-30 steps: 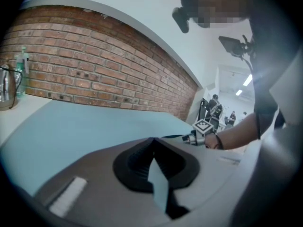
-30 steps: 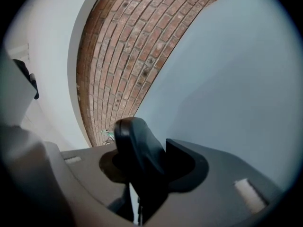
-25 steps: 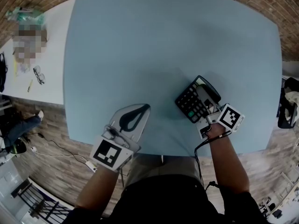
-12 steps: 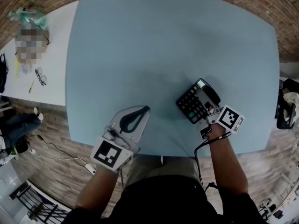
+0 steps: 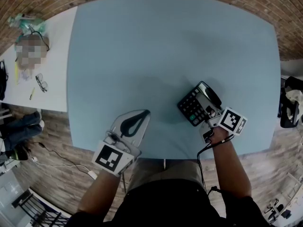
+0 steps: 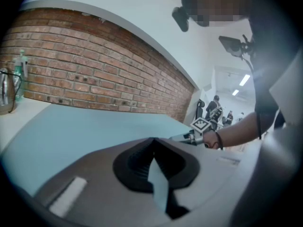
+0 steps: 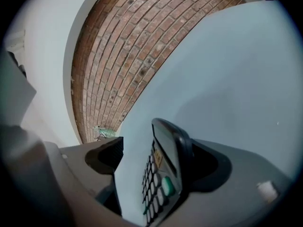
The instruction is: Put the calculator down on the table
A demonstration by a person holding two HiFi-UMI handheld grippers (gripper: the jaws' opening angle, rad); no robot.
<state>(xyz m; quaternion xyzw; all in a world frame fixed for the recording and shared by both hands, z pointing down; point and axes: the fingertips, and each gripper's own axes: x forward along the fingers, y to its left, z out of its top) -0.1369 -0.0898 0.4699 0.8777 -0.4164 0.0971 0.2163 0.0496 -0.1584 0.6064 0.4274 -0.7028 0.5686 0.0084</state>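
Calculator [image 7: 162,174], lower keys out of view

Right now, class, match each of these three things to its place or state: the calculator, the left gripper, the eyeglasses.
Things:
1. calculator
2. left gripper
3. eyeglasses

Places or states:
A. lying on the white side table
B. between the fingers of the right gripper
C. fingers together, nothing between them

Pairs: 1-B, 2-C, 3-A.

Note: the right gripper's fingers are opening, with the calculator between them.
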